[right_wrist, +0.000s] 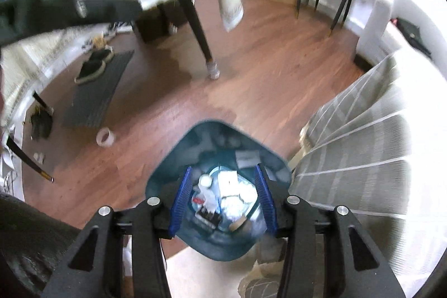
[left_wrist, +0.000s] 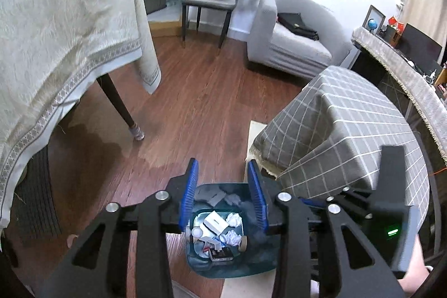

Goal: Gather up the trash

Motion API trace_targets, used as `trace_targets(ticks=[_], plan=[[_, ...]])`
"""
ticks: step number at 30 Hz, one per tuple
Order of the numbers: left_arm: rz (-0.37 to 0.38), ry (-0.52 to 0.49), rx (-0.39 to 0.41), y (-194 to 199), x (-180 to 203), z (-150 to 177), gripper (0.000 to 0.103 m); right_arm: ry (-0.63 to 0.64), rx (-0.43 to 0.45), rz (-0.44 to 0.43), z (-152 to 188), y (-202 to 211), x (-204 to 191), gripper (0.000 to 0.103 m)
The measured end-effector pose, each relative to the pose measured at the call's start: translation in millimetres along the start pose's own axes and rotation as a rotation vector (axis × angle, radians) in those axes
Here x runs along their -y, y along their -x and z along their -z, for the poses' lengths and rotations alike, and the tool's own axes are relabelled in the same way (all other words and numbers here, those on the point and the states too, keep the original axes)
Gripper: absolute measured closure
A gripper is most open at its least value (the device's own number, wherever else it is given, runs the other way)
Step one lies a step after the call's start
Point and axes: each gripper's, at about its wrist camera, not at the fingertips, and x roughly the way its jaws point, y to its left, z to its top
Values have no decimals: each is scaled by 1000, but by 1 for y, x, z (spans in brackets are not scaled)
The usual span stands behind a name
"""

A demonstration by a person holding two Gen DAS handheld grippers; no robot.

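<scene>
1. Trash bin [left_wrist: 216, 228], teal, open-topped, stands on the wood floor [left_wrist: 195, 102] just beside the grey checked cloth [left_wrist: 349, 136] that drapes a low piece of furniture; both wrist views look down into it.
2. Bin contents: crumpled paper balls [left_wrist: 234, 219], a small white box [left_wrist: 215, 222], a dark flat packet [left_wrist: 222, 254], a tape roll [left_wrist: 243, 243] against the inner wall. All lie at the bottom.
3. Left gripper [left_wrist: 223, 166] hovers above the bin mouth, fingers [left_wrist: 190, 186] spread partway, nothing between them.
4. Right gripper [right_wrist: 223, 172] also over the bin, fingers [right_wrist: 181, 194] part-spread and empty. The view is motion-blurred, so fine detail is unclear.
5. Judged step: drop done, both hands free, next item to fetch.
6. Loose trash on the floor in the right wrist view: a white tape roll [right_wrist: 105, 136] near the dark mat [right_wrist: 97, 91], and a smaller pale scrap [right_wrist: 39, 157] further left, too small to identify.
7. To do it well: clear the bin rim before swinging sideways, so a finger does not catch and tip it.
8. Approach the floor tape roll from above, fingers spread wider than its wall, and pinch across the ring, not the flat face.
9. Slippers [right_wrist: 95, 63] on the mat and the desk leg [right_wrist: 201, 41] under the cream tablecloth [left_wrist: 69, 32] are not trash; steer around them.
10. Risk: the bin stands touching or nearly touching the checked cloth, and a snagged cloth could drag it.
</scene>
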Motion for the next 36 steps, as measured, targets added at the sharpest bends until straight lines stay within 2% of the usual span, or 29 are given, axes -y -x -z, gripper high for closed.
trace_targets(ticks=[4, 6, 7, 8, 9, 10, 12, 14, 16, 21, 25, 28, 32, 36], plan=[[2, -16, 37, 14, 9, -3, 54, -30, 110, 35, -6, 40, 9, 57], [12, -27, 71, 25, 16, -2, 47, -74, 167, 55, -5, 62, 18, 56], [23, -28, 93, 31, 20, -1, 42, -92, 191, 66, -3, 72, 23, 53], [32, -29, 116, 37, 23, 1, 33, -111, 226, 96, 0, 85, 29, 43], [33, -33, 132, 41, 27, 2, 27, -126, 255, 145, 5, 97, 34, 37], [30, -40, 147, 46, 32, 6, 26, -132, 268, 171, 9, 103, 36, 30], [6, -66, 153, 50, 40, 13, 21, -162, 299, 224, 20, 119, 49, 28], [-40, -98, 168, 55, 48, 21, 19, -221, 328, 240, 35, 134, 67, 24], [-70, -127, 182, 60, 56, 29, 11, -286, 345, 260, 54, 146, 85, 18], [-95, -134, 185, 70, 66, 45, 9, -375, 357, 334, 90, 172, 116, 11], [-86, -130, 211, 84, 70, 54, 8, -405, 365, 386, 113, 191, 124, 5], [-84, -127, 222, 93, 73, 62, 7, -411, 379, 415, 127, 208, 128, 4], [-118, -140, 211, 96, 79, 73, 7, -426, 381, 418, 145, 218, 128, 4], [-109, -143, 223, 95, 84, 83, 7, -438, 392, 422, 164, 221, 127, 4]])
